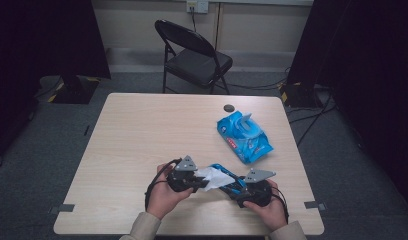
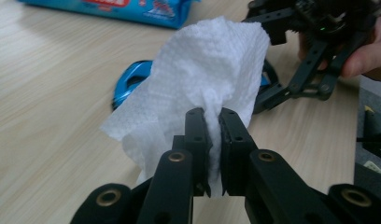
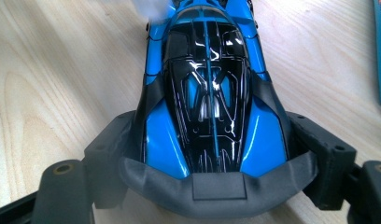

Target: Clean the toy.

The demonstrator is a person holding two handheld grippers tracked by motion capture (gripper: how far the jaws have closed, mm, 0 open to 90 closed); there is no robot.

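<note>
Two grippers met near the front edge of the table (image 1: 142, 130), each with its own job. The right gripper (image 3: 212, 154) stood wide, its jaws pressed against the two flanks of a blue and black toy car (image 3: 209, 98), clamping the car by its rear end with the nose pointing away. The left gripper (image 2: 213, 135) was shut tight on a bunched white wipe (image 2: 202, 74), which fanned out above the jaws and hung over the car's far end (whether it touched the bodywork cannot be told). In the high view the wipe (image 1: 212, 176) lay between the two grippers, over the car's nose.

The step in hand was judged to be wiping the car clean. The next move would call for bringing the wipe down onto the glossy shell and drawing it along while the right grip kept the car from sliding.

A blue pack of wipes (image 1: 243, 136) lay farther back on the table, well apart from the hands, with a small dark round object (image 1: 228, 107) just beyond it. A folding chair (image 1: 192, 55) stood behind the table. Nothing blocked the stroke; the main risk was judged to be the car twisting in its clamp.
</note>
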